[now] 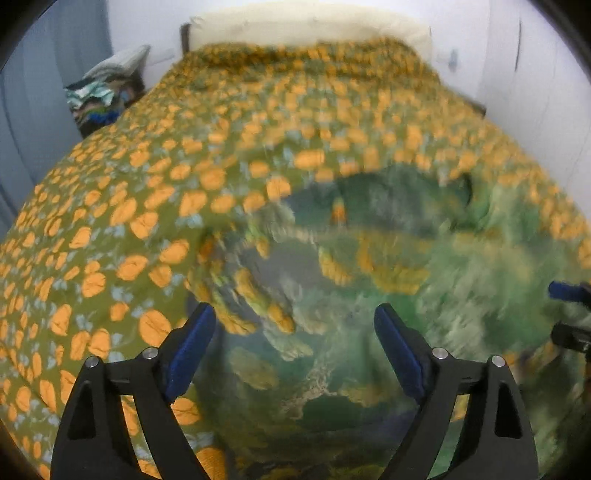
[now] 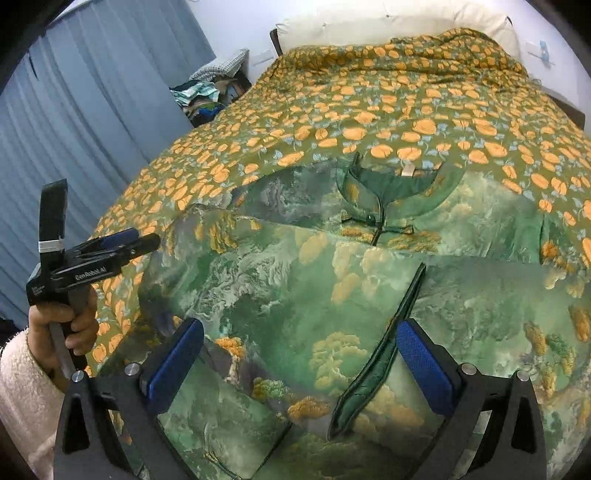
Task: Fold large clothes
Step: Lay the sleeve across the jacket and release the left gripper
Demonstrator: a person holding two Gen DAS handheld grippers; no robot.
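Observation:
A large green garment (image 2: 295,295) printed with trees and clouds lies spread on the bed, its collar (image 2: 384,192) pointing to the headboard and both sleeves folded in across the front. A dark green trimmed edge (image 2: 384,350) runs down its middle. My right gripper (image 2: 299,354) is open and empty just above the garment's lower part. My left gripper (image 1: 295,332) is open and empty over the garment (image 1: 369,295), which is blurred by motion. The left gripper also shows in the right wrist view (image 2: 140,238), held in a hand at the garment's left edge.
The bed carries a green cover with orange flowers (image 2: 406,110) and a cream headboard (image 2: 388,22). A pile of clothes (image 2: 207,96) sits beside the bed at the far left. Blue curtains (image 2: 92,110) hang on the left. The right gripper's tip shows at the right edge in the left wrist view (image 1: 569,291).

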